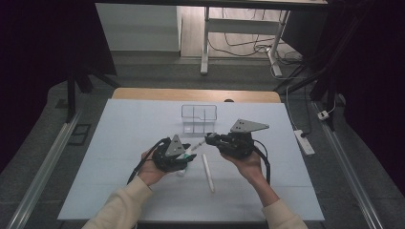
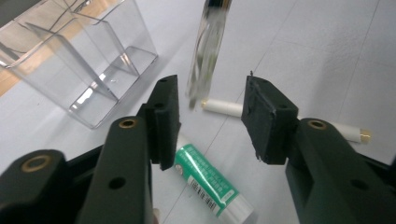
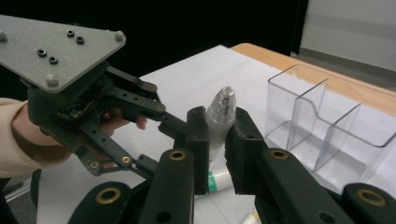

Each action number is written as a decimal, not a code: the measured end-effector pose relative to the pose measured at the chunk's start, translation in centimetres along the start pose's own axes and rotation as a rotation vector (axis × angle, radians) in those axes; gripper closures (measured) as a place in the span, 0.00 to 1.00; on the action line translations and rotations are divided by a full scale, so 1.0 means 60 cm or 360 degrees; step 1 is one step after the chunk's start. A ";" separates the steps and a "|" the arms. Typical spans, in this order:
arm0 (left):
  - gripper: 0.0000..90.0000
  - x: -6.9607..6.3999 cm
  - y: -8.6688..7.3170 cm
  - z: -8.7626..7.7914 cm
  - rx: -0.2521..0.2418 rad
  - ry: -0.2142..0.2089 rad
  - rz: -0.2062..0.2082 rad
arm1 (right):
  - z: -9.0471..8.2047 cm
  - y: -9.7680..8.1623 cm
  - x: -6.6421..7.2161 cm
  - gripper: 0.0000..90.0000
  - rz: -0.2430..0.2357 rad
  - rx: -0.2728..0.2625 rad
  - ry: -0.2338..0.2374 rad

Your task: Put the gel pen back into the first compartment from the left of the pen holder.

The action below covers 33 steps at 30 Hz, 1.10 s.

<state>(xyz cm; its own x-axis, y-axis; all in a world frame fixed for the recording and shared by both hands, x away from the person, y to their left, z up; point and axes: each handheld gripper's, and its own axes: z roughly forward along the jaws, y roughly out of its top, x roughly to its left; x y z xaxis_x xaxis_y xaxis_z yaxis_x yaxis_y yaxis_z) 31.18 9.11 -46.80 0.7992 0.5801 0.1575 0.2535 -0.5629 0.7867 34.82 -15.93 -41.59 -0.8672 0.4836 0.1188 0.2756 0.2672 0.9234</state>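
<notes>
Pen [image 3: 220, 112] sits clamped in my right tongs [image 3: 215, 128], tip toward my left tongs [image 2: 211, 121] (jaws apart around it, likely for a handover), above the table [image 1: 119, 143] near the organizer [image 1: 198, 117].

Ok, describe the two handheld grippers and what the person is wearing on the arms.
Both the left gripper and the right gripper are black, with linkage arms, brass-coloured pivot bushings and blocky black pads. Each carries a grey three-cornered plate with small screws on top, and a black cable trails from each. The person wears cream long sleeves.
</notes>
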 end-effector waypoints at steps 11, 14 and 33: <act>0.53 0.005 -0.026 -0.038 -0.0009 0.0054 -0.0080 | -0.003 0.004 -0.012 0.88 0.0015 -0.0021 -0.0043; 0.51 0.010 -0.039 -0.049 -0.0001 0.0069 -0.0113 | -0.004 0.006 -0.018 0.88 0.0021 -0.0024 -0.0060; 0.45 0.024 -0.151 -0.124 0.0056 0.0157 -0.0286 | 0.014 0.048 -0.050 0.88 0.0074 -0.0079 -0.0123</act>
<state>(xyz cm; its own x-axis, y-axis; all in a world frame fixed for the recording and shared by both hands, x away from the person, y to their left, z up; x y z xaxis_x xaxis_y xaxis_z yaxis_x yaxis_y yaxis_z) 25.98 19.42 -49.24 0.6827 0.7268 0.0757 0.4072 -0.4645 0.7864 38.54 -15.91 -39.60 -0.8189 0.5578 0.1350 0.2920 0.2026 0.9347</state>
